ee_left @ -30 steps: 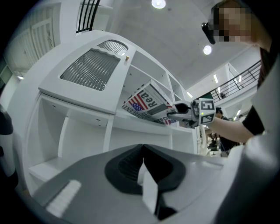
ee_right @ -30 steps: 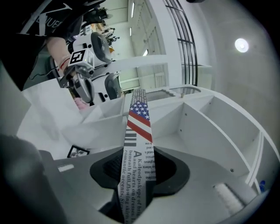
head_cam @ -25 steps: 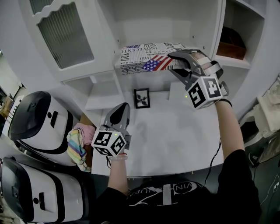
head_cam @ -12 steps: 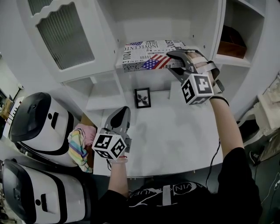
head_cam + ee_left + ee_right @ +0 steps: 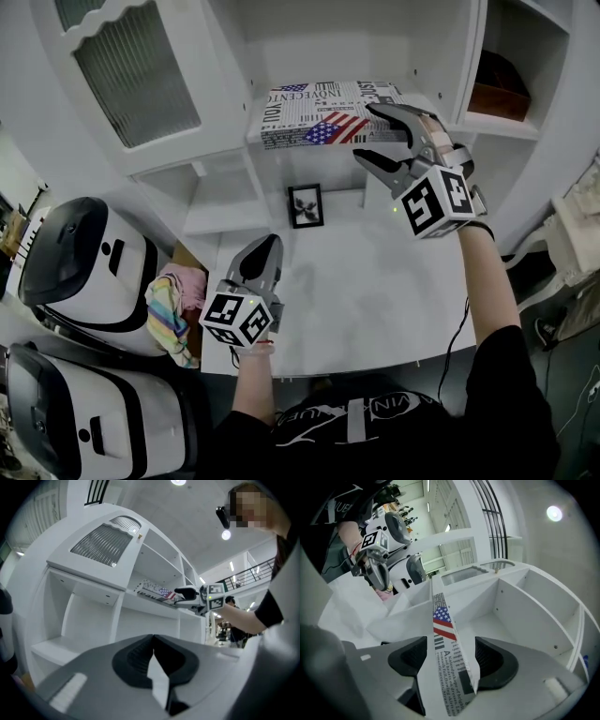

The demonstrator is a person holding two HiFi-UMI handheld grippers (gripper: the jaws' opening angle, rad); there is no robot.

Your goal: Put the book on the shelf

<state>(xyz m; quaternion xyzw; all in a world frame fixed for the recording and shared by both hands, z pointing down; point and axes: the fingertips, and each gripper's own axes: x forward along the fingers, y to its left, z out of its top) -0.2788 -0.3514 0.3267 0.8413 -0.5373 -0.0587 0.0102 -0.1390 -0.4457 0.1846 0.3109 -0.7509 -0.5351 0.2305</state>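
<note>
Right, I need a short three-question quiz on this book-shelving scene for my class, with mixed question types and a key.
1. True or false: the flag-print book lies flat on the shelf.
2. What stands at the back of the white desk, below that shelf? A: a small framed picture. B: a mug. C: a lamp.
3. Which gripper has its jaws together?

Key
1. True.
2. A.
3. The left gripper, which holds nothing. The right gripper has just been opening its jaws. They now stand apart, with the book's edge and the shelf board between them, and the pads do not press on either.
</note>
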